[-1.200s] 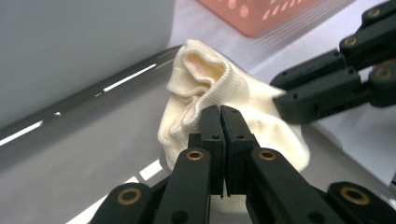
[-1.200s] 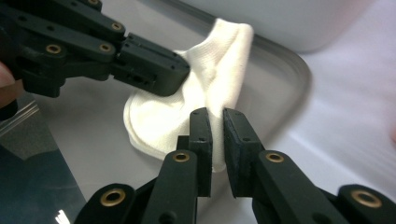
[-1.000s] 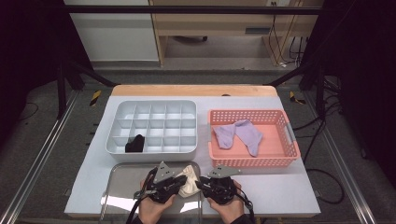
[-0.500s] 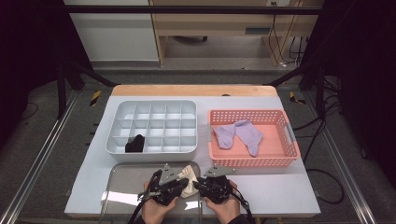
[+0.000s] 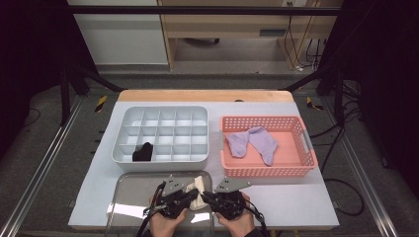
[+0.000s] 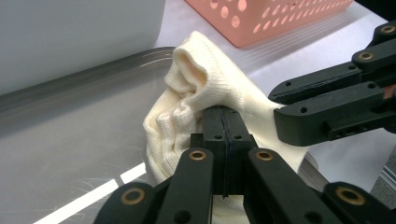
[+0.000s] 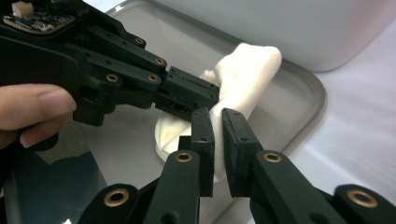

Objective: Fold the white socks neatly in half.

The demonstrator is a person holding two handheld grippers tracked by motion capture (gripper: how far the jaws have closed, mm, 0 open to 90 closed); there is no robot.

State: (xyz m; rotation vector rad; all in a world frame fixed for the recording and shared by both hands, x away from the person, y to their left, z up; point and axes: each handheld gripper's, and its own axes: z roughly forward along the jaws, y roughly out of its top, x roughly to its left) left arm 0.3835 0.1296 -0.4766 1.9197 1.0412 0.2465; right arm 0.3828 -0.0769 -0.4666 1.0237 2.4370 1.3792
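Note:
A cream ribbed sock [image 5: 198, 189] lies bunched on the right end of a metal tray [image 5: 128, 197] at the table's front edge. My left gripper [image 5: 191, 197] comes at it from the left. In the left gripper view its jaws [image 6: 224, 114] are shut on a fold of the sock [image 6: 196, 79]. My right gripper [image 5: 205, 197] meets it from the right. Its jaws [image 7: 217, 116] have just been closing and pinch the sock's [image 7: 247, 65] fabric in a narrow gap. The two grippers' tips nearly touch over the sock.
A white compartment box [image 5: 163, 114] stands behind the tray with a black item [image 5: 143, 152] in a front-left cell. To its right, a salmon basket [image 5: 267, 120] holds purple socks [image 5: 252, 140]. Bare white table [image 5: 296, 197] lies right of the tray.
Both hands stayed over the tray's right end. The grippers drew closer together on the sock, and the right jaws narrowed onto its fabric.

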